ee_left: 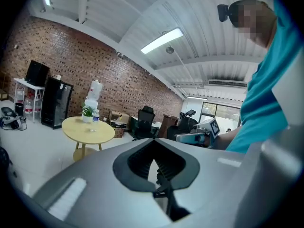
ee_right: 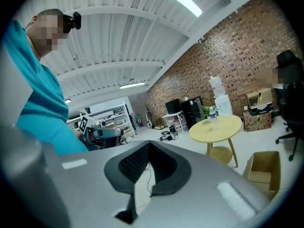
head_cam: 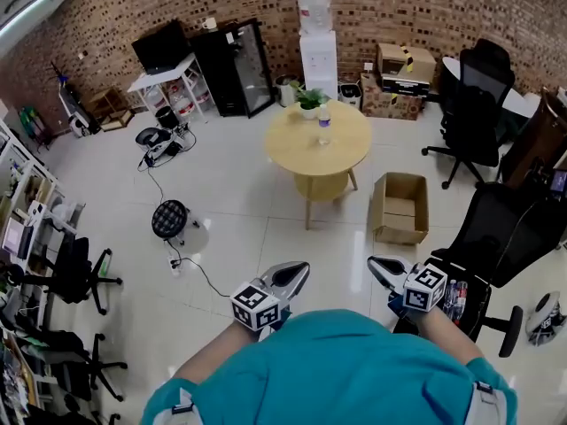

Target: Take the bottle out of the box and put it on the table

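While a person in a teal shirt (head_cam: 354, 370) stands on the white tiled floor (head_cam: 239, 193) of a brick-walled office, the left gripper (head_cam: 299, 271) and the right gripper (head_cam: 376, 264) are held level close in front of the body, well apart from everything else. Both pairs of jaws are pressed together, with nothing between them. Across the room, the clear plastic bottle (head_cam: 324, 124) stands upright on the round pale wooden table (head_cam: 283, 144), just beside a small potted green plant (head_cam: 310, 100). The open brown cardboard box (head_cam: 423, 211) sits on the floor near the table's right side in the head view, its top flaps spread. From each gripper view the table, bottle and plant show in the distance.
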The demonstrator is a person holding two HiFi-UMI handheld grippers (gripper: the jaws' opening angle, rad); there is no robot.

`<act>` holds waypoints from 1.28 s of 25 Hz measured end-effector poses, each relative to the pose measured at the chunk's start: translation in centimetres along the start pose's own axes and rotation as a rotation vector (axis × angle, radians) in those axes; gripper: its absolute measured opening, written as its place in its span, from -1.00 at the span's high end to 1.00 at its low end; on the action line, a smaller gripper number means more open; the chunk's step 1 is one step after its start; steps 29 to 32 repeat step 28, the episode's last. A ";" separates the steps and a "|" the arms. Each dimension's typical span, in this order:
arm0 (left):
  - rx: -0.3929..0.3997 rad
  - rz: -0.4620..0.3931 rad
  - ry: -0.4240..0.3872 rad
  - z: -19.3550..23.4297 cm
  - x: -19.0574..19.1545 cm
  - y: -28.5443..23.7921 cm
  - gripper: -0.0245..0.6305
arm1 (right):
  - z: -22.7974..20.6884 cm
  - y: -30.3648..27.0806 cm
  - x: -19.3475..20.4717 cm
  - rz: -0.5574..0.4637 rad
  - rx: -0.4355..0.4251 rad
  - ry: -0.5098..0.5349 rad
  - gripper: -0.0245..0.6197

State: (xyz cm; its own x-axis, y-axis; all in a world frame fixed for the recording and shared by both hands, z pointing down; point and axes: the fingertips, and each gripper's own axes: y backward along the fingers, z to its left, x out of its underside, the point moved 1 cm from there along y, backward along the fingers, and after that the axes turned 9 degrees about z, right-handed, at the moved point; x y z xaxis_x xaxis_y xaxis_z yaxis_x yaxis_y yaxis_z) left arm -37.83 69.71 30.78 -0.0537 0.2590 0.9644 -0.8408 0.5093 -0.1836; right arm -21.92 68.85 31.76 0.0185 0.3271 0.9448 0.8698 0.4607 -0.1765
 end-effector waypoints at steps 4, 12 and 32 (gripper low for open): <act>-0.011 -0.013 -0.004 -0.5 -0.5 1.6 0.93 | 1.2 0.6 -0.2 -0.023 0.019 0.014 0.92; -0.002 -0.058 -0.028 -0.9 -0.6 5.6 0.93 | 5.0 -1.0 0.3 0.026 0.045 0.088 0.92; -0.005 -0.097 0.009 1.8 0.4 10.3 0.93 | 8.3 -5.2 -0.2 0.048 0.043 0.141 0.92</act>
